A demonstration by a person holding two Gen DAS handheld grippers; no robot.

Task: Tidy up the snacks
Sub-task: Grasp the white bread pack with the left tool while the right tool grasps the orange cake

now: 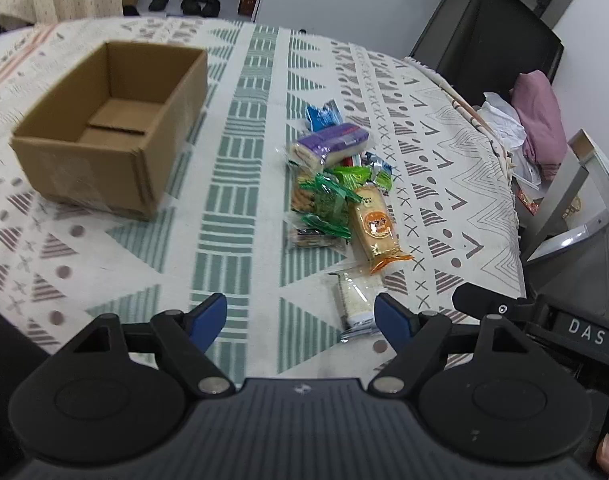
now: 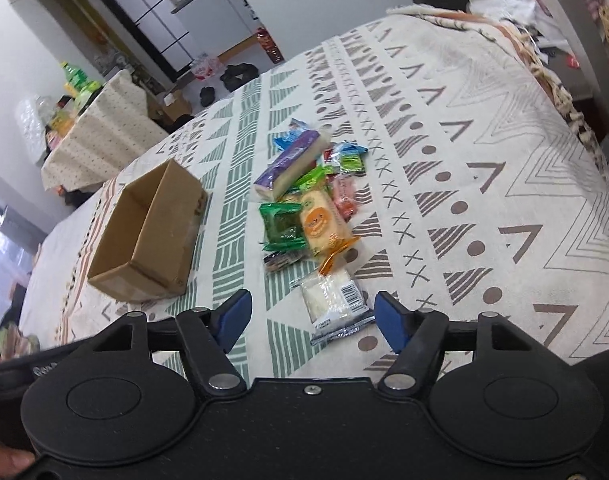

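Snacks: a loose pile (image 1: 336, 184) lies on the patterned cloth, to the right of the cardboard box and clear of it.
Box: cardboard box (image 1: 112, 128), open-topped, nothing visible inside; upright on the worktop (image 1: 240, 160).
Purple pack: purple-wrapped cake roll (image 1: 332, 142) sits at the far end of the pile from the claws, slightly farther from them than the box's near wall, resting over other wrappers.
Blue packet: small blue packet (image 1: 322, 114) just beyond the purple pack.
Green packets: several green wrappers (image 1: 328, 196) overlap at mid-pile, level with the box's near corner.
Orange pack: orange-trimmed cracker pack (image 1: 376, 226) lies on the pile's side away from the box, touching the green wrappers.
White pack: clear-wrapped white snack (image 1: 354, 300) lies apart from the pile, nearer the claws than the box is.
Left claw: left claw (image 1: 300, 316) spread wide, nothing between its blue pads; the white pack's end sits just inside its right pad.
Right claw: right claw (image 2: 312, 318) likewise spread and unloaded; the white pack (image 2: 334, 300) lies between its fingers on the cloth.
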